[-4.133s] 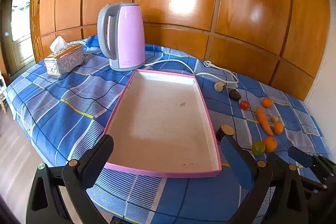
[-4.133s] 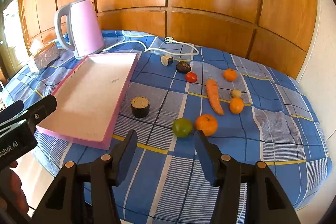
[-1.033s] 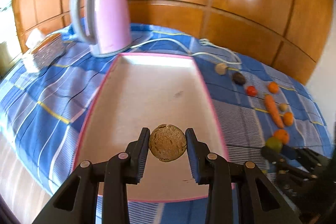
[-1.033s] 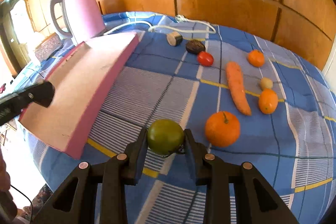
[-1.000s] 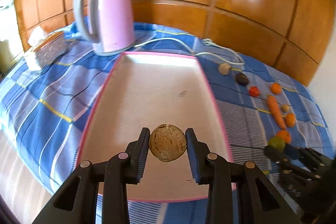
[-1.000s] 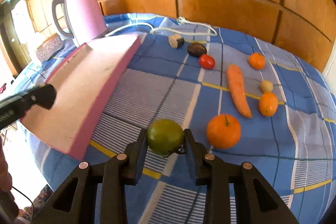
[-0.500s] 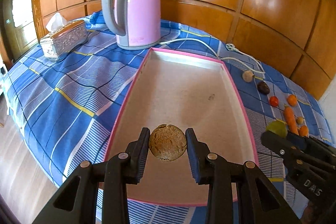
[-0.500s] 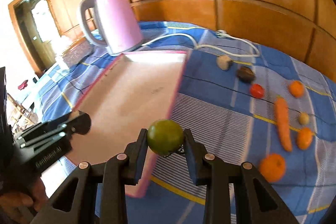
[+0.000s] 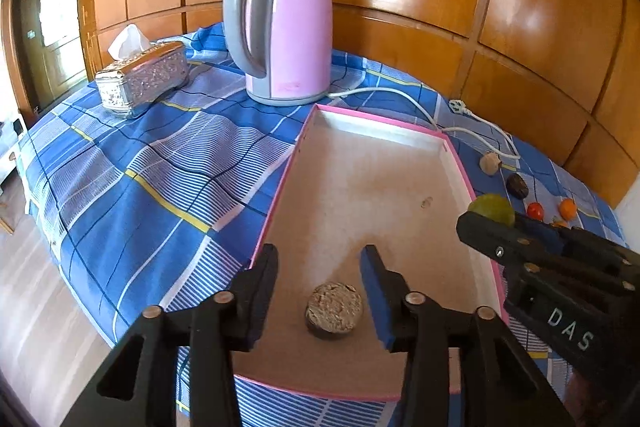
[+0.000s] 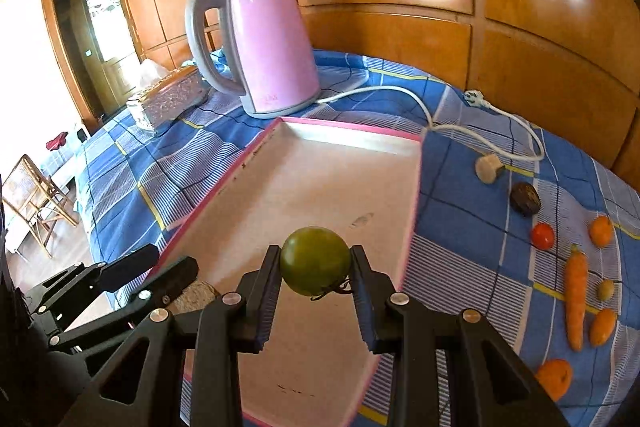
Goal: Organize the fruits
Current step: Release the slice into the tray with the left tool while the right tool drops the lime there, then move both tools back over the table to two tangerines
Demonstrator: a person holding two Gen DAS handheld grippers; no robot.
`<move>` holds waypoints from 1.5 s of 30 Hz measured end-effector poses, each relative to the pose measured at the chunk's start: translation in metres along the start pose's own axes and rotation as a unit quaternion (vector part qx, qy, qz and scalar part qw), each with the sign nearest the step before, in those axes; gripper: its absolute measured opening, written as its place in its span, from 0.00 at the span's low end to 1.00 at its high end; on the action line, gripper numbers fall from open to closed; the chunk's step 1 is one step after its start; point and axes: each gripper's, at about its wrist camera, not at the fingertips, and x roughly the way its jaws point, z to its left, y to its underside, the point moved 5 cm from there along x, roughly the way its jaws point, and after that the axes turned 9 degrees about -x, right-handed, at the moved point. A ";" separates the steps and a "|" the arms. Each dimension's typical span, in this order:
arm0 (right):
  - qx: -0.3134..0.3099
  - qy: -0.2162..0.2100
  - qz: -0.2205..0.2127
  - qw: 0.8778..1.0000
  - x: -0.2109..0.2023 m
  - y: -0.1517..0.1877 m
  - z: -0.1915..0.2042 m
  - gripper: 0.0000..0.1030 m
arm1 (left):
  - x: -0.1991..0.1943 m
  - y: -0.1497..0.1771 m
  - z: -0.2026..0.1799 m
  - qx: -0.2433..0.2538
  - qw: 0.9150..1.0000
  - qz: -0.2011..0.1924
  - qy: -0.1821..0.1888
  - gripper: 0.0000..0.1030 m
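Observation:
A pink-rimmed tray (image 9: 456, 163) lies on the blue checked cloth. A brown round fruit (image 9: 334, 310) sits on the tray floor near its front edge. My left gripper (image 9: 320, 291) is open above it, fingers either side, not touching. My right gripper (image 10: 315, 279) is shut on a green tomato (image 10: 314, 259) and holds it over the tray (image 10: 412, 227). The tomato also shows in the left wrist view (image 9: 492, 207) at the tray's right rim. The left gripper (image 10: 160, 267) shows in the right wrist view, low left.
A pink kettle (image 9: 280, 27) with its white cord (image 9: 440, 123) stands behind the tray. A silver tissue box (image 9: 142, 79) is far left. Right of the tray lie a carrot (image 10: 576, 299), several oranges (image 10: 554, 379), a red tomato (image 10: 542, 235), a dark fruit (image 10: 525, 203).
My left gripper has opened and let the brown fruit down onto the tray. My right gripper has carried the green tomato leftward over the tray.

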 end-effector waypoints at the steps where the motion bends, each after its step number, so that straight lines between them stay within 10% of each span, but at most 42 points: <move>1: -0.002 0.000 0.000 1.000 0.001 0.000 0.002 0.34 | 0.000 0.000 0.001 -0.002 1.000 0.000 0.000 0.44; 26: 0.023 0.062 -0.021 0.998 -0.037 0.028 -0.016 0.37 | -0.020 0.005 -0.019 0.023 1.000 -0.012 0.011 0.64; 45: 0.124 0.158 -0.008 0.980 -0.085 0.091 -0.120 0.37 | -0.026 0.027 -0.095 0.114 0.988 0.010 0.103 0.64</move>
